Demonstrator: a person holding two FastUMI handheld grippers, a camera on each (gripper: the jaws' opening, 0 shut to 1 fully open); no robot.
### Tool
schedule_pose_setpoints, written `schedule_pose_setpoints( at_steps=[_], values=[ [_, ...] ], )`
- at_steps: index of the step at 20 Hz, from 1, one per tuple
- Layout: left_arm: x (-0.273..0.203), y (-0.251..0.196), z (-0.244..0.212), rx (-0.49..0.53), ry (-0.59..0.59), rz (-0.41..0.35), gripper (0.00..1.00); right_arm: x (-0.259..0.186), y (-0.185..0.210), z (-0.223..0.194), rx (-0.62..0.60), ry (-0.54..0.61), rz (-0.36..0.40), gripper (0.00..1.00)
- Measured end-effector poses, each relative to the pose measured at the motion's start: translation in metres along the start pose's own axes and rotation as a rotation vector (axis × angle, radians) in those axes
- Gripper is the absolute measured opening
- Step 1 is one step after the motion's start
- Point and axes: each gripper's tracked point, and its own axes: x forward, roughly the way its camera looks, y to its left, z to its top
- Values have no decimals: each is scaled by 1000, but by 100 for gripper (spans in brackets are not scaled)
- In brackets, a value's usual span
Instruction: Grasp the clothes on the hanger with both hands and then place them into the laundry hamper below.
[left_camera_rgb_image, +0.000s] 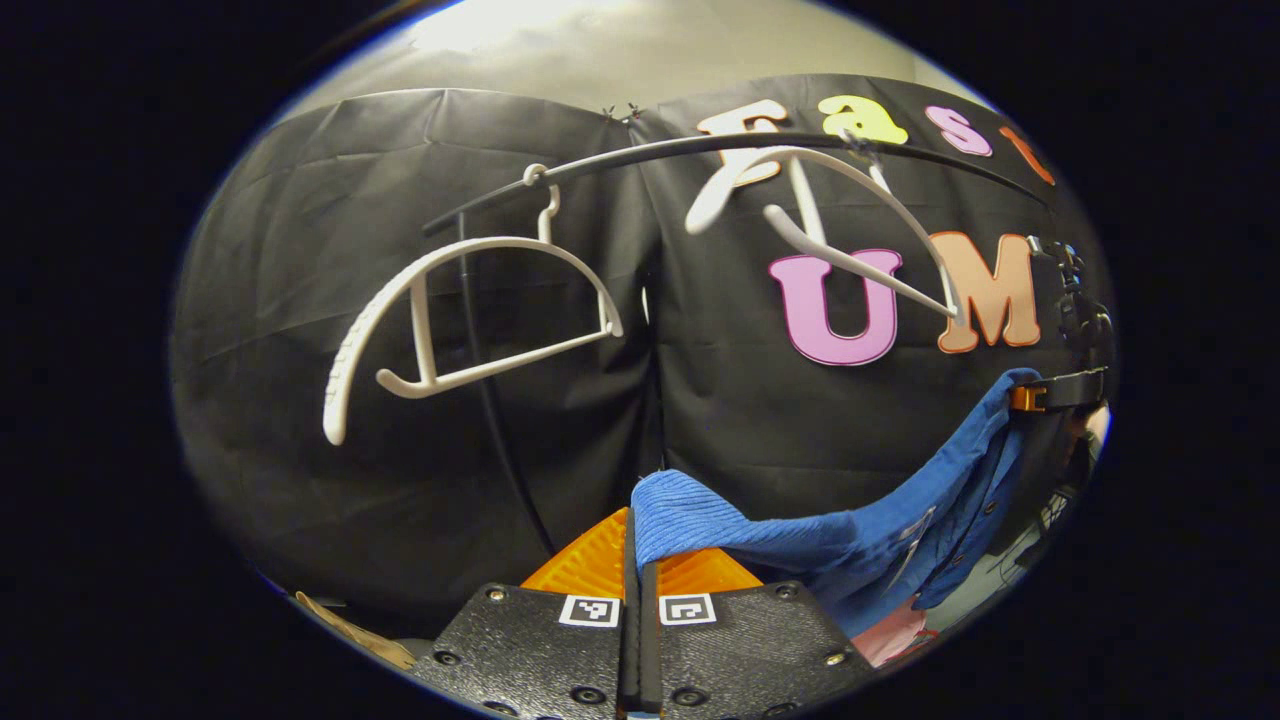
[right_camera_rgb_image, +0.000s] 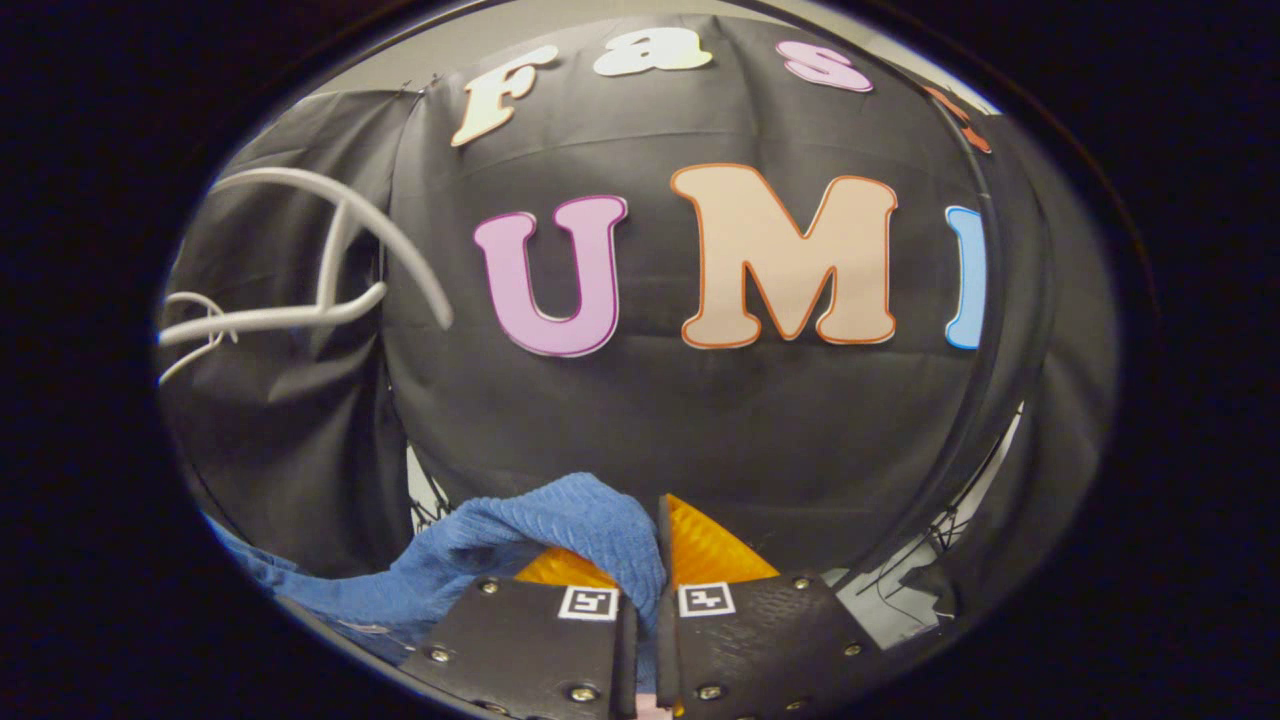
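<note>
A blue knitted garment (left_camera_rgb_image: 800, 535) hangs off the hangers, stretched between my two grippers. My left gripper (left_camera_rgb_image: 637, 548) at the bottom of the left gripper view is shut on one bunched end of it. The cloth runs right and upward to my right gripper (left_camera_rgb_image: 1058, 392), which pinches the other end. In the right gripper view, the blue garment (right_camera_rgb_image: 540, 530) folds over the left finger, and my right gripper (right_camera_rgb_image: 658, 545) is shut on it. Two bare white hangers (left_camera_rgb_image: 470, 320) (left_camera_rgb_image: 830, 210) hang tilted on the black rail (left_camera_rgb_image: 640, 155).
The black cloth wall stands close behind the rail. A white hanger (right_camera_rgb_image: 330, 280) shows at the left of the right gripper view, and a black rail post (right_camera_rgb_image: 985, 380) curves down its right side. Something pink (left_camera_rgb_image: 890, 635) lies below the garment, and a tan object (left_camera_rgb_image: 355, 632) sits low left.
</note>
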Motion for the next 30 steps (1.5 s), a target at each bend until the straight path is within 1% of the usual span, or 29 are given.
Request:
schedule_pose_setpoints(
  at_steps=[4, 7, 12, 14, 18, 21, 22, 25, 28, 30],
  values=[
    [-1, -31, -7, -3, 19, -65, 0, -30, 13, -19, -37, 14, 53, 8],
    [-2, -65, -4, 8, 14, -131, 1, -51, 24, -17, -40, 3, 101, 8],
    [-4, -135, 8, 24, -23, -280, 1, -81, 47, -12, -36, -11, 175, 8],
    [2, -165, 17, 21, -38, -344, 0, -93, 57, -13, -39, -9, 208, 8],
    [11, -209, 26, -13, -35, -431, 1, -105, 65, -17, -59, -3, 257, 8],
    [16, -239, 21, -37, 3, -481, 0, -107, 62, -19, -60, 5, 269, 8],
    [18, -243, 18, -46, 10, -489, 0, -109, 55, -22, -44, 6, 258, 8],
    [22, -266, 13, -75, 37, -543, 0, -97, 40, -26, 1, 30, 238, 8],
    [23, -287, 10, -99, 51, -587, 1, -96, 29, -33, -2, 37, 218, 8],
    [23, -291, 4, -101, 63, -595, 1, -95, 25, -36, -8, 40, 215, 8]
  ],
)
